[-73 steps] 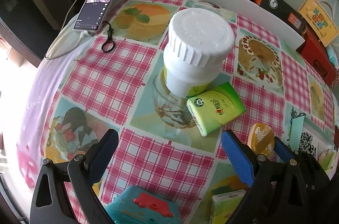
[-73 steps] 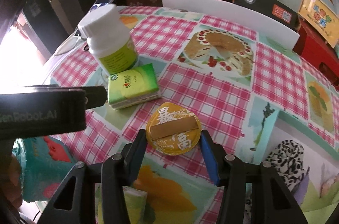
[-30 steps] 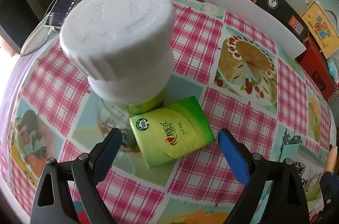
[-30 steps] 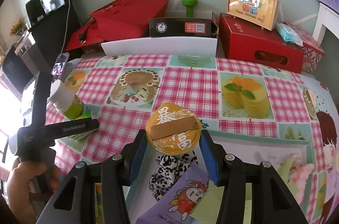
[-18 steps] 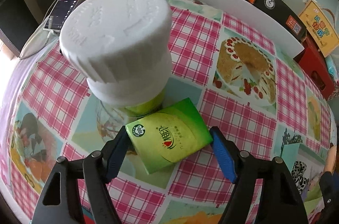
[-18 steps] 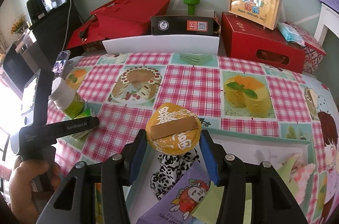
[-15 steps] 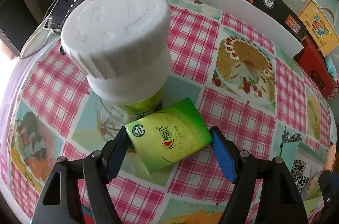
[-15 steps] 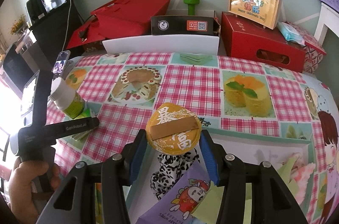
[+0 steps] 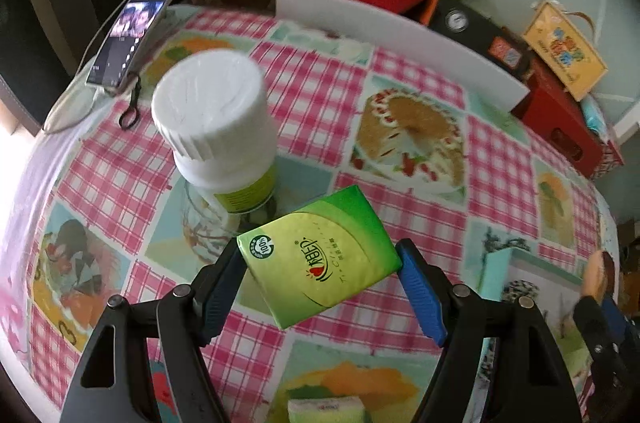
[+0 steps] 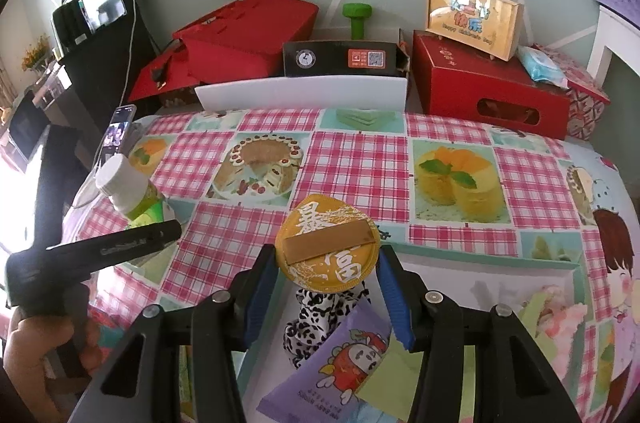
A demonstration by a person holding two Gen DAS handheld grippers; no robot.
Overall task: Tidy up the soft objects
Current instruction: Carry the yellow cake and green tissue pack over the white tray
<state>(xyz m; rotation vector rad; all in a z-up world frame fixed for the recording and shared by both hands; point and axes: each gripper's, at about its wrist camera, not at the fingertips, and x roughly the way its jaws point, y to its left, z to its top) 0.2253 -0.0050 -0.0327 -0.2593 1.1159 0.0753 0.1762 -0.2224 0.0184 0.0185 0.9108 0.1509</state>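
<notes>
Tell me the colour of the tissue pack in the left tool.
Green, shading to yellow-green, clearest in the left wrist view: tissue pack.

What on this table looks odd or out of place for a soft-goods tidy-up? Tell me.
One thing: the hard white-capped plastic bottle with a green label stands upright on the checked tablecloth among soft packs. The green tissue pack sits skewed, corner-on, in the left tool. Nothing looks spilled or damaged.

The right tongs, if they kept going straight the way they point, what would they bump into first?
Probably the spotted cloth in the tray, which lies right below the yellow disc that the right tongs hold. Depth is hard to judge.
</notes>
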